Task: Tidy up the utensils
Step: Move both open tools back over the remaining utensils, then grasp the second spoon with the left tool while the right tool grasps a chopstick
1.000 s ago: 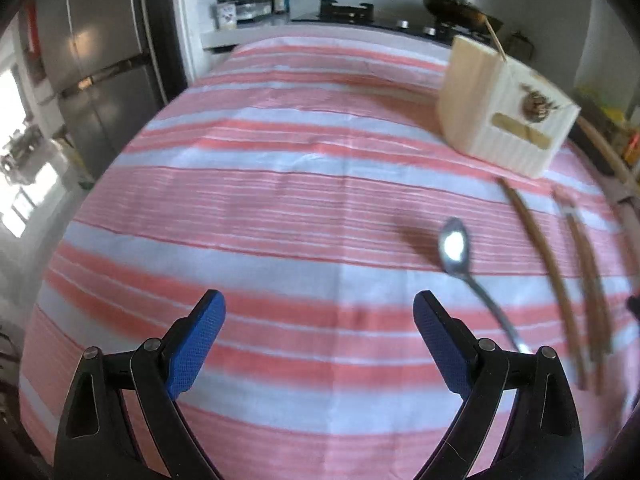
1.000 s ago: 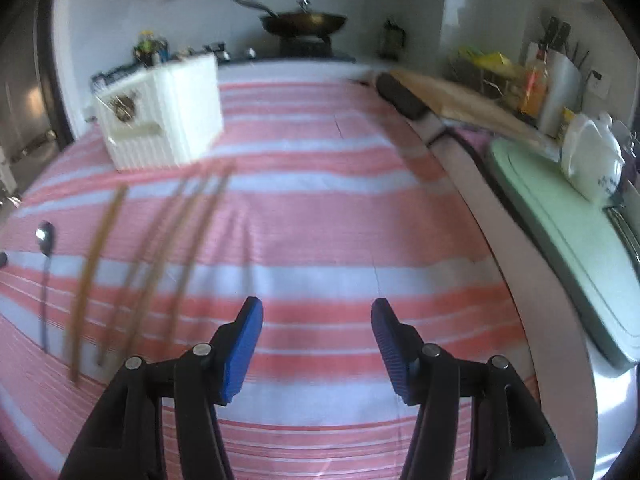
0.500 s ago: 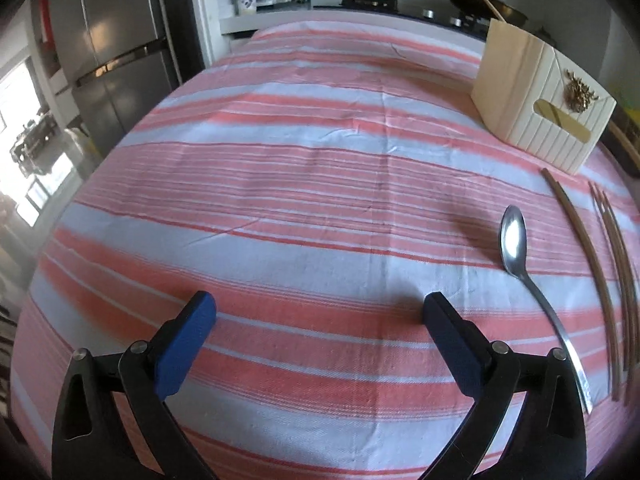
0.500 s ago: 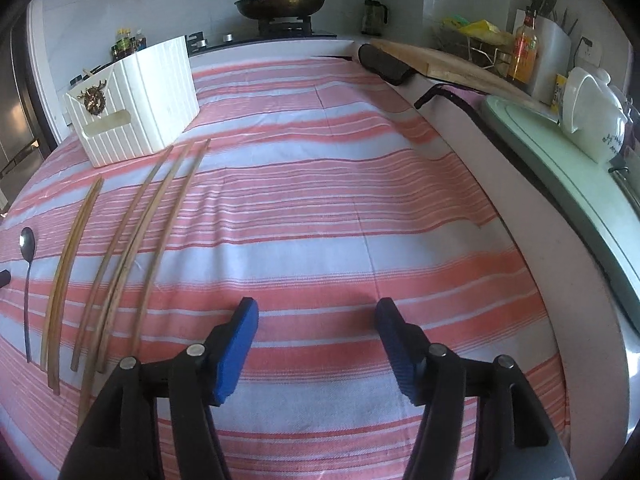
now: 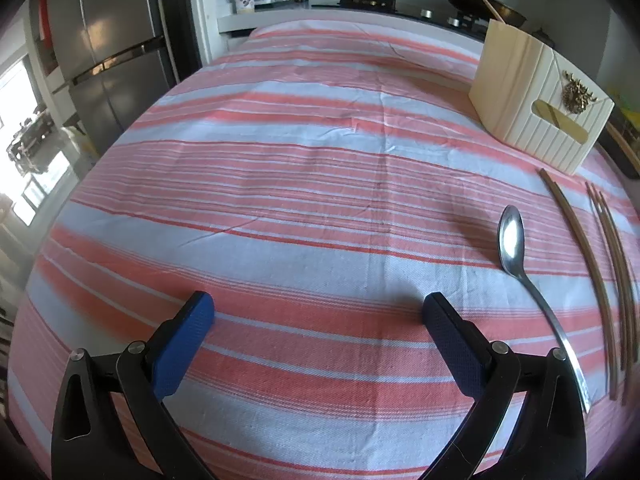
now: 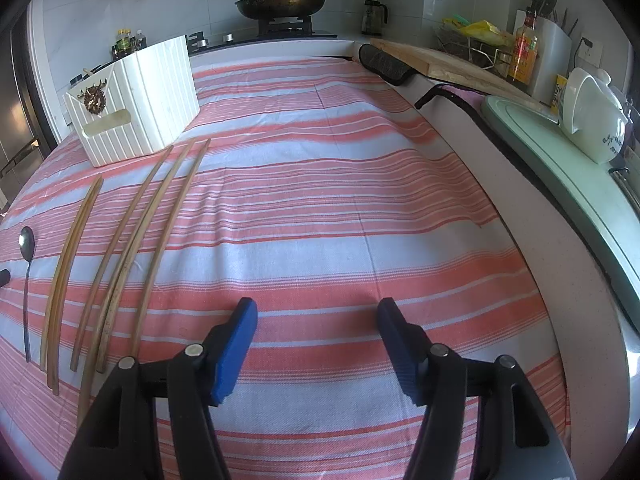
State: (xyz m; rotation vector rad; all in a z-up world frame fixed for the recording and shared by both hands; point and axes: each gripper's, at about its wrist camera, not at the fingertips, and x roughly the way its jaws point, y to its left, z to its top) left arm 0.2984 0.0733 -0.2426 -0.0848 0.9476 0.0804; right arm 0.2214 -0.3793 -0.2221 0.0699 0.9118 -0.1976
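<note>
both grippers have drawn back a little from the utensils since a second ago, and the blur on the sticks has cleared. left gripper (image 5: 318,312) hangs with its jaws spread wide and nothing between them, over a woven cloth (image 5: 304,184) of salmon and pale blue-white stripes. right gripper (image 6: 313,317) is likewise wide apart and holds nothing. one polished metal spoon (image 5: 516,252), oval bowl up and slim handle, lies just beside the left gripper's right finger. five long thin wooden chopsticks (image 6: 132,236) lie roughly side by side between the spoon and the right gripper: two touching as a pair, three looser. one cream ribbed plastic box (image 6: 136,96) with a slot handle and a small gold ornament stands past their far tips
</note>
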